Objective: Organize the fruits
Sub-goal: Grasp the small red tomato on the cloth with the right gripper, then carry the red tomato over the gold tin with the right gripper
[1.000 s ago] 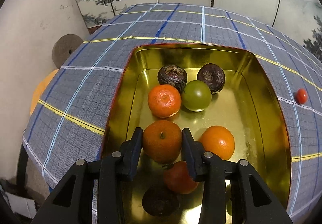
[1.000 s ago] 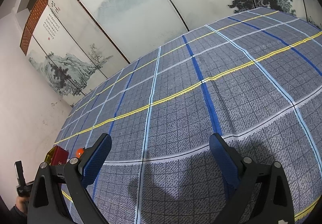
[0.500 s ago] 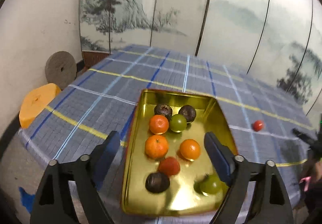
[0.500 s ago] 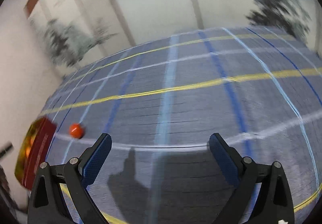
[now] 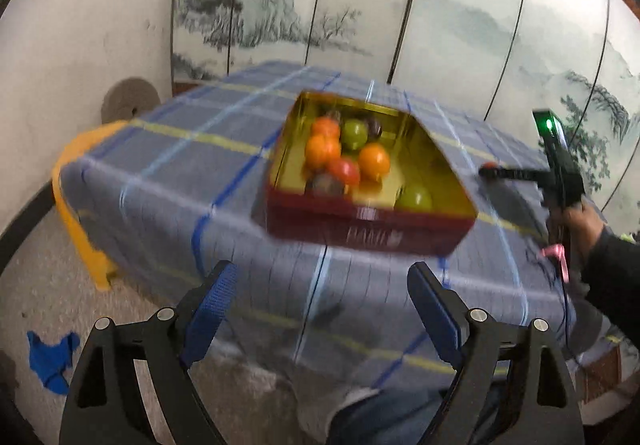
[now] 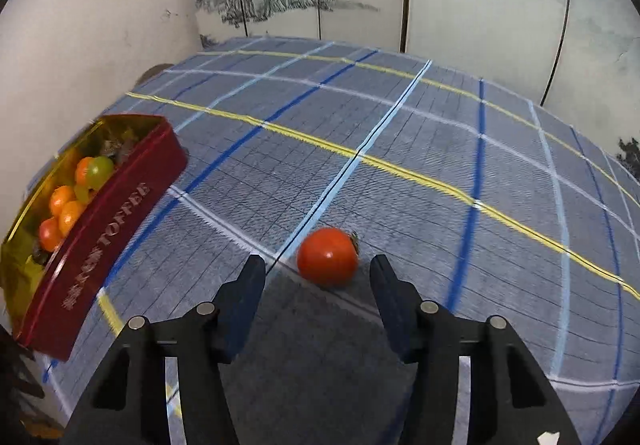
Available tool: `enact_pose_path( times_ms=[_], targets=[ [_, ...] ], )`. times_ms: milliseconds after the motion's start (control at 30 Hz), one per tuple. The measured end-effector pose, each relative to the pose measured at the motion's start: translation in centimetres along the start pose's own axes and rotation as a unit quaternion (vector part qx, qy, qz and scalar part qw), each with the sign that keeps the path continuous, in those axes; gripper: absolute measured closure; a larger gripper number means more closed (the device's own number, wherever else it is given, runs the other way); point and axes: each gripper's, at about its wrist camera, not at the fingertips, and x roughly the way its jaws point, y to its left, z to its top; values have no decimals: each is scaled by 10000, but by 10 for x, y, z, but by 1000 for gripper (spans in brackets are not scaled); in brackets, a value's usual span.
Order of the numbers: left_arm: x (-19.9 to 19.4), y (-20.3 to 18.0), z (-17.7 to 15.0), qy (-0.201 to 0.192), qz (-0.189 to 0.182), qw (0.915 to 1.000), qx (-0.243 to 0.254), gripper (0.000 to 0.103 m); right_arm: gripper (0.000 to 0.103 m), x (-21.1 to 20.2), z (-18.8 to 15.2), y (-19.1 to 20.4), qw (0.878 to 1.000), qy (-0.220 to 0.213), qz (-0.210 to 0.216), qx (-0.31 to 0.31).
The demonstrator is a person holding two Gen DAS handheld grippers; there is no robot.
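The right gripper (image 6: 318,273) is straddling the lone red tomato (image 6: 327,256), jaws spread, for boxing in the toffee tin (image 6: 104,229); the left gripper (image 5: 322,293) is hanging released, empty

Folding screen (image 5: 460,29) with ink landscapes behind table (image 6: 400,149); plaid blue-grey cloth, yellow and blue lines. White wall (image 5: 100,25) left. Speckled grey floor (image 5: 36,277), blue tape scrap (image 5: 52,361). Yellow stool (image 5: 76,221), round grey disc (image 5: 128,101) against wall.
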Motion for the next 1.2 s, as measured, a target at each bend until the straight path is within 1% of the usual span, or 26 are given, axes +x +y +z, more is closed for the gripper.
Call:
enact_pose_path(
  times_ms=[33, 67, 100, 133, 167, 233, 300, 400, 567, 667, 767, 933, 1200],
  targets=[
    [1, 1, -5, 86, -35, 9999, -43, 16, 53, 3, 0, 0, 10000, 2, 42, 19],
    [2, 3, -9, 162, -45, 9998, -113, 16, 57, 7, 1, 0, 9999, 30, 119, 34],
    [1, 5, -12, 175, -48, 9997, -190, 16, 61, 9, 2, 1, 9999, 79, 77, 31],
    [0, 5, -15, 178, -64, 9996, -222, 16, 75, 8, 3, 1, 10000, 38, 25, 31],
    [-1, 5, -16, 165, -80, 9995, -260, 16, 75, 7, 3, -1, 9999, 43, 83, 81],
    [-4, 4, -17, 84, -72, 9996, -271, 16, 75, 4, 0, -2, 9999, 34, 65, 96],
    [-7, 2, -15, 7, -105, 9996, -278, 16, 75, -1, -2, -2, 10000, -12, -9, 85],
    [-8, 2, -13, 0, -156, 9995, -281, 16, 75, -13, -3, -4, 9996, -152, -127, 196],
    [-7, -3, -21, 91, -166, 9995, -244, 16, 75, -40, 11, 2, 9983, -435, -293, 267],
    [-9, -3, -27, 141, -152, 9994, -290, 16, 75, -54, 24, 10, 9977, -577, -218, 292],
    [-14, 1, -32, 138, -129, 9992, -354, 16, 75, -65, 35, 26, 9970, -728, -123, 242],
    [-21, 9, -37, 149, -65, 9987, -492, 16, 75, -82, 52, 66, 9952, -963, 134, 50],
    [-33, 18, -41, 79, -4, 9981, -604, 16, 75, -89, 71, 114, 9930, -1106, 376, -166]
  ],
)
